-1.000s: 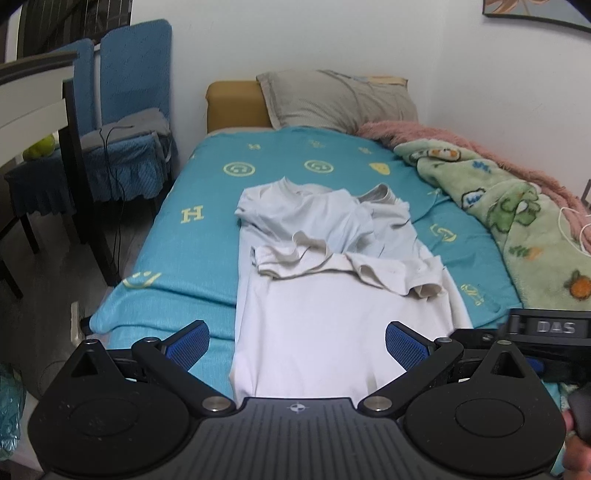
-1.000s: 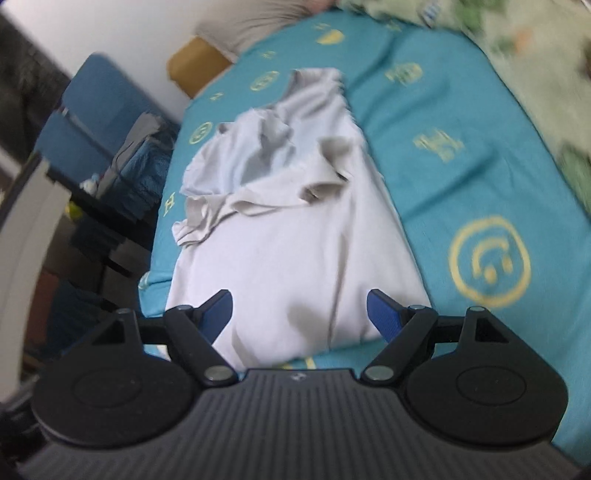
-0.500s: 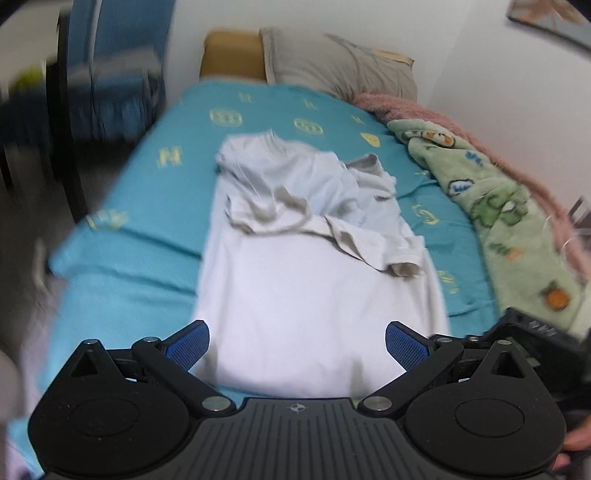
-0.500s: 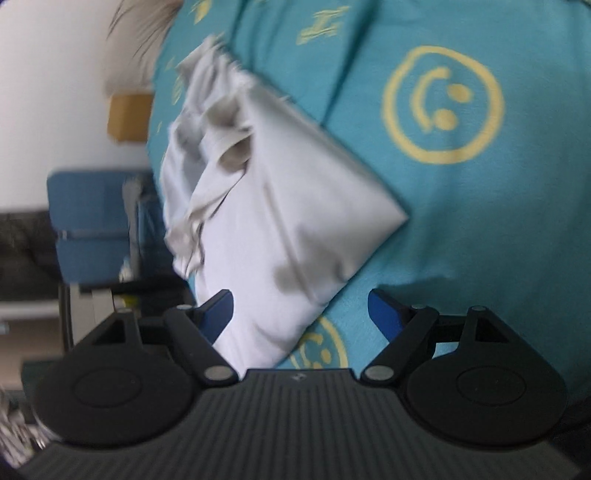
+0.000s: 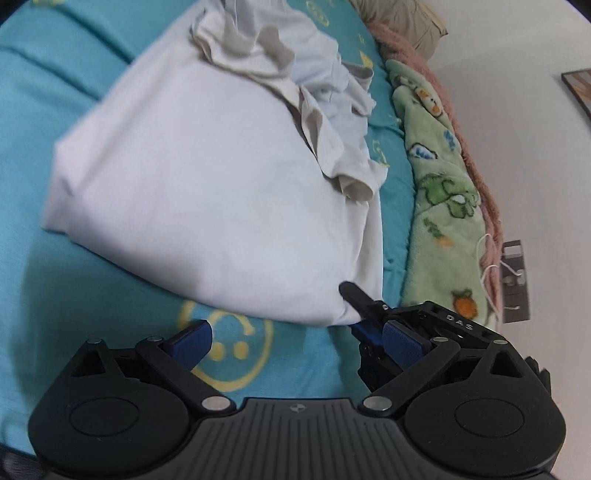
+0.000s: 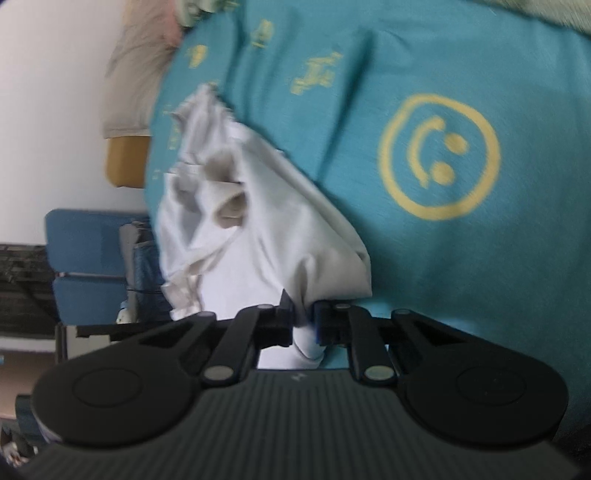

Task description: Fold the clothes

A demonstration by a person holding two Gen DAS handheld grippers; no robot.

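The right wrist view is smeared throughout. The white shirt (image 6: 229, 229) there loses its folds to blur, and its near corner disappears between the right tool's (image 6: 304, 325) closed fingers. At nine o'clock the blue chair (image 6: 92, 258) is cut by the frame. In the left wrist view, the grey pillow (image 5: 399, 22) at one o'clock is cropped, and the left tool's (image 5: 295, 341) body hides the bedsheet (image 5: 110, 295) beneath.

A teal smiley-print bedsheet (image 5: 92, 74), a green cartoon blanket (image 5: 439, 184), a beige pillow (image 5: 399, 22), blue chairs (image 6: 88, 254).

shirt (image 5: 207, 177): matt cloth | sheet (image 6: 443, 266): matt cloth | blanket (image 5: 439, 192): fuzzy fleece
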